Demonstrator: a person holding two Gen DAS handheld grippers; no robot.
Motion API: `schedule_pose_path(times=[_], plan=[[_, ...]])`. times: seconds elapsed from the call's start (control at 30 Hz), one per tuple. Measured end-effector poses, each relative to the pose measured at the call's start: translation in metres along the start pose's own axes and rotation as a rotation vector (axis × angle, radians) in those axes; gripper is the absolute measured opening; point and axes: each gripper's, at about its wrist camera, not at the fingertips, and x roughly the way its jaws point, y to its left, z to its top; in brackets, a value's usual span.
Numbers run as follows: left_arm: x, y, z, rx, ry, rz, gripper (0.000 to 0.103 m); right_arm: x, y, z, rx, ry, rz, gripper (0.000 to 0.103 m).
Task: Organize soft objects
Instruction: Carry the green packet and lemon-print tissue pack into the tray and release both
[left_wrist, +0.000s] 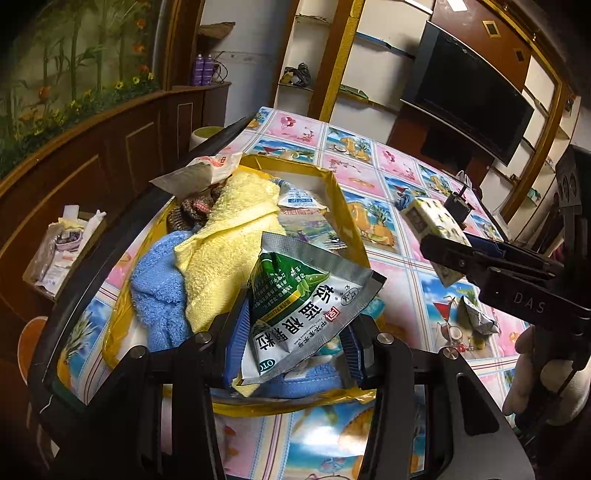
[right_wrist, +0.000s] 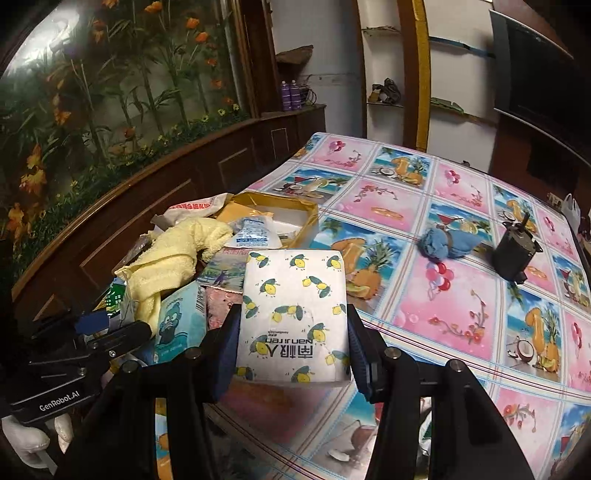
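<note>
My left gripper (left_wrist: 295, 339) is shut on a green-and-silver sachet (left_wrist: 295, 295), held just above an open yellow box (left_wrist: 343, 206). In the box lie a yellow towel (left_wrist: 229, 240), a blue towel (left_wrist: 159, 288) and several packets. My right gripper (right_wrist: 293, 332) is shut on a white tissue pack with a lemon print (right_wrist: 295, 295), held over the table beside the box (right_wrist: 306, 218). That tissue pack (left_wrist: 432, 225) also shows to the right in the left wrist view. A bunched blue cloth (right_wrist: 447, 242) lies on the table further right.
A black motor (right_wrist: 515, 254) stands on the fruit-print tablecloth (right_wrist: 461, 302) near the blue cloth. A crumpled silver packet (left_wrist: 478, 317) lies near the right gripper. A dark wooden cabinet (left_wrist: 110, 155) runs along the left. A gloved hand (right_wrist: 26, 439) holds the left gripper.
</note>
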Motion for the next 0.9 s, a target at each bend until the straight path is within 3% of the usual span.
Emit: schedule_pose_path(times=[0.3, 0.57, 0.9], plan=[[0.012, 0.016, 0.003, -0.027, 0.019, -0.022, 0.045, 0.027, 0.022, 0.013, -0.023, 0.035, 0.041, 0.052], [0.023, 0.031, 0.006, -0.091, 0.036, -0.091, 0.045, 0.044, 0.037, 0.029, -0.052, 0.047, 0.042, 0.052], [0.032, 0.044, 0.028, -0.128, 0.038, -0.131, 0.045, 0.075, 0.045, 0.044, -0.029, 0.075, 0.052, 0.052]])
